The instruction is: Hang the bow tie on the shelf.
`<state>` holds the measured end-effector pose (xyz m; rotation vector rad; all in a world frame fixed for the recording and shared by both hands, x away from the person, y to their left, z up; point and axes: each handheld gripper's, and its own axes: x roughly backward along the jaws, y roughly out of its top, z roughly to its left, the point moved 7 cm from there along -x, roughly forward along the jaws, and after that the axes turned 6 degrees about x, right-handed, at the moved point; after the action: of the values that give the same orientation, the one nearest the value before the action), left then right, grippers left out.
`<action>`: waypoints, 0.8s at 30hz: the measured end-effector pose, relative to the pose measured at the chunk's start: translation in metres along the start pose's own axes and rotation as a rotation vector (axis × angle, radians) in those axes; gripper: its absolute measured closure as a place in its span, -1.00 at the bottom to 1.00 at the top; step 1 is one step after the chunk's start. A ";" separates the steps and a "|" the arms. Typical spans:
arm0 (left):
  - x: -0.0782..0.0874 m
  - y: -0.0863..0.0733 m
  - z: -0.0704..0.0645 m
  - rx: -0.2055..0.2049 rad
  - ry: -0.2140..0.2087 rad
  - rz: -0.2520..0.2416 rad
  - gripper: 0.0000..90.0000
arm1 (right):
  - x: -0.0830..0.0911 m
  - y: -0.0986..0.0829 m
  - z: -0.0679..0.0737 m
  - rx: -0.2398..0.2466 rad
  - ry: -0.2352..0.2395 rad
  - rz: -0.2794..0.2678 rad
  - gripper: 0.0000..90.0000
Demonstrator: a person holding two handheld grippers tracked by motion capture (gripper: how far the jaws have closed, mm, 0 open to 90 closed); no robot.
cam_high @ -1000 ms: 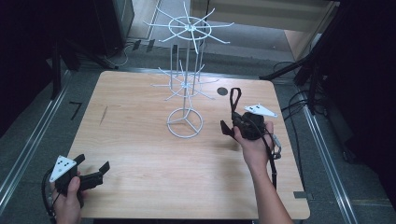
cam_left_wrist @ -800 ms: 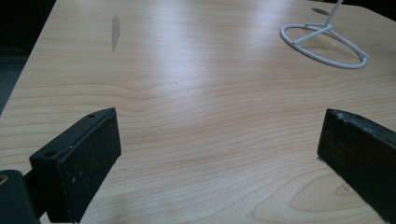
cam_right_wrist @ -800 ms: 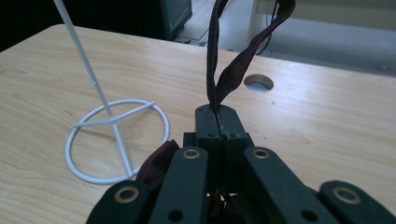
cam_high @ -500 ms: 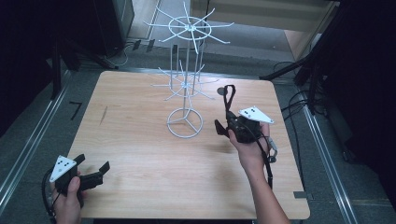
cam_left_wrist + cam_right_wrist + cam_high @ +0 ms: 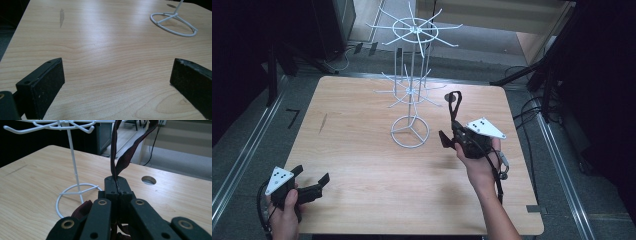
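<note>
A white wire hanger stand [image 5: 411, 87] rises from a ring base [image 5: 410, 131] at the middle of the wooden table [image 5: 362, 150]. Just right of that base, my right gripper [image 5: 454, 131] is held above the table, shut on a dark maroon strap [image 5: 454, 102] that loops upward. In the right gripper view the strap [image 5: 123, 157] rises from the closed jaws of the right gripper [image 5: 116, 185], with the stand base [image 5: 75, 192] to the left. My left gripper [image 5: 309, 182] stands open at the table's near left corner; the left gripper [image 5: 117, 75] has only bare wood between its jaws.
A round cable hole [image 5: 148, 180] lies in the table beyond the strap. The stand's upper hook arms [image 5: 414, 27] spread wide above the far edge. Cables and dark equipment lie on the floor around the table. The stand base [image 5: 175, 23] is far ahead of the left gripper.
My right gripper has shifted slightly left toward the stand, carrying the strap with it. The left gripper has stayed put.
</note>
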<state>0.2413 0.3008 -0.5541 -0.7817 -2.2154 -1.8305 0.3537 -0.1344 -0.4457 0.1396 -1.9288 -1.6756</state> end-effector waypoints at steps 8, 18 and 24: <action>0.000 0.000 0.000 0.001 0.001 -0.001 -1.00 | 0.004 0.000 0.007 0.018 0.022 -0.016 1.00; 0.000 0.000 0.000 -0.001 0.000 -0.002 -1.00 | 0.006 0.002 0.019 0.033 0.054 -0.027 1.00; 0.000 0.000 0.000 0.000 0.000 -0.002 -1.00 | 0.002 0.000 0.024 0.042 0.067 -0.022 1.00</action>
<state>0.2414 0.3007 -0.5541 -0.7796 -2.2168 -1.8317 0.3400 -0.1139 -0.4461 0.2313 -1.9198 -1.6247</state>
